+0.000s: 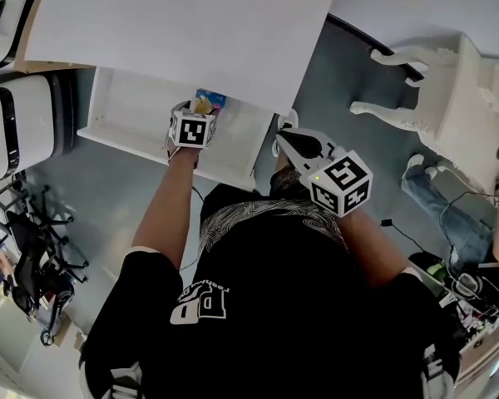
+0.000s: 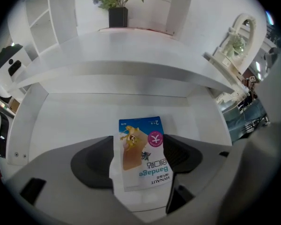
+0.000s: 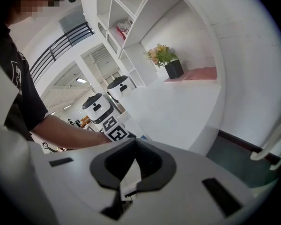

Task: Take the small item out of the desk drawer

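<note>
The white drawer (image 1: pixel 133 110) stands pulled out from under the desk. A small blue-and-tan bandage packet (image 1: pixel 208 100) lies on the drawer floor (image 2: pixel 75 121). My left gripper (image 1: pixel 196 110) points steeply down into the drawer. In the left gripper view the packet (image 2: pixel 143 153) sits between the wide-spread jaws of the left gripper (image 2: pixel 140 162), and the pads do not press on it. My right gripper (image 1: pixel 284 135) is at the drawer's right front corner. Its dark pads (image 3: pixel 152 165) are close together on a thin white edge of the drawer.
The white desk top (image 1: pixel 183 23) overhangs the back of the drawer. A potted flower (image 2: pixel 118 13) stands on the desk. White robots (image 1: pixel 8 123) and black office chairs (image 1: pixel 33 248) are at the left. An ornate white chair (image 1: pixel 432 90) and another person's legs (image 1: pixel 449 214) are at the right.
</note>
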